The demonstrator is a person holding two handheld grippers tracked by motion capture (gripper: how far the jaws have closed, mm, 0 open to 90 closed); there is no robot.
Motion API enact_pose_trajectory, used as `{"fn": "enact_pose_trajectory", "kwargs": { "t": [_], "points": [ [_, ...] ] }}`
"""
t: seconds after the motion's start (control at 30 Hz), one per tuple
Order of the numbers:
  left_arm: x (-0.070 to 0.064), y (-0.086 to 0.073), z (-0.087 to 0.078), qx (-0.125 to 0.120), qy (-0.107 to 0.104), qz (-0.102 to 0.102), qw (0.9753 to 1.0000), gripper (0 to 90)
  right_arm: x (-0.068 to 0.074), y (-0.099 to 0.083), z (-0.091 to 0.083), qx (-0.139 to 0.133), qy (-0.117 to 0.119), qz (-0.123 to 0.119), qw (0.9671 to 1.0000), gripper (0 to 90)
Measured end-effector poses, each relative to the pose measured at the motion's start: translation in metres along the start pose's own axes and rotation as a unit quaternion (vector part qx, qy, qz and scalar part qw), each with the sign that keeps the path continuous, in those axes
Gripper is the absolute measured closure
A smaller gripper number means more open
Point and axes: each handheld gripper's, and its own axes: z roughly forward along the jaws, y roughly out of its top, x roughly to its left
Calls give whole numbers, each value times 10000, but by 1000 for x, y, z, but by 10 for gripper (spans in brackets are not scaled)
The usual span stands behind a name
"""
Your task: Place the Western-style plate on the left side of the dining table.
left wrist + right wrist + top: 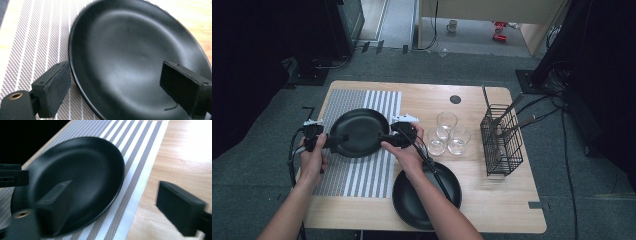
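Fingers of both grippers stand spread, each pair straddling an opposite rim of the round matte-black plate lying on the grey-and-white striped woven placemat. Left gripper, right gripper: I'd close both evenly before lifting level.

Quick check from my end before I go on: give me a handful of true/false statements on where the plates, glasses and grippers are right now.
1. A black plate lies on the striped placemat. True.
2. Four glasses stand on the table. False: three glasses stand grouped right of the placemat.
3. The left gripper is open with its fingers on either side of the plate's rim. True.
4. The second black plate sits inside the wire basket. False: it lies on the bare wood near the table's front edge; the wire basket holds cutlery.
5. The right gripper is shut. False: it is open.
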Motion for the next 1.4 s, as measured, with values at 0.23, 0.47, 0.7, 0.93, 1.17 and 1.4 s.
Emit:
{"fn": "enact_pose_trajectory", "kwargs": {
  "t": [0.23, 0.47, 0.7, 0.93, 1.17, 1.4],
  "points": [
    [-10, -11, -6, -61, 62, 163, 9998, 87, 2, -6, -14, 9, 222, -79, 9997, 0],
    [-20, -23, -15, -213, -78, 87, 9997, 87, 4, -15, -27, -19, 266, -198, 9994, 0],
    [-32, -33, -23, -325, -132, 215, 9992, 87, 7, -19, -43, -155, 275, -278, 9991, 0],
    [-48, -48, -32, -389, -241, 322, 9984, 87, 9, -27, -58, -186, 289, -250, 9991, 0],
    [-64, -71, -38, -427, -413, 344, 9976, 87, 13, -38, -67, -199, 301, -319, 9988, 0],
    [-76, -80, -48, -518, -435, 568, 9961, 87, 18, -50, -78, -222, 326, -303, 9988, 0]
  ]
}}
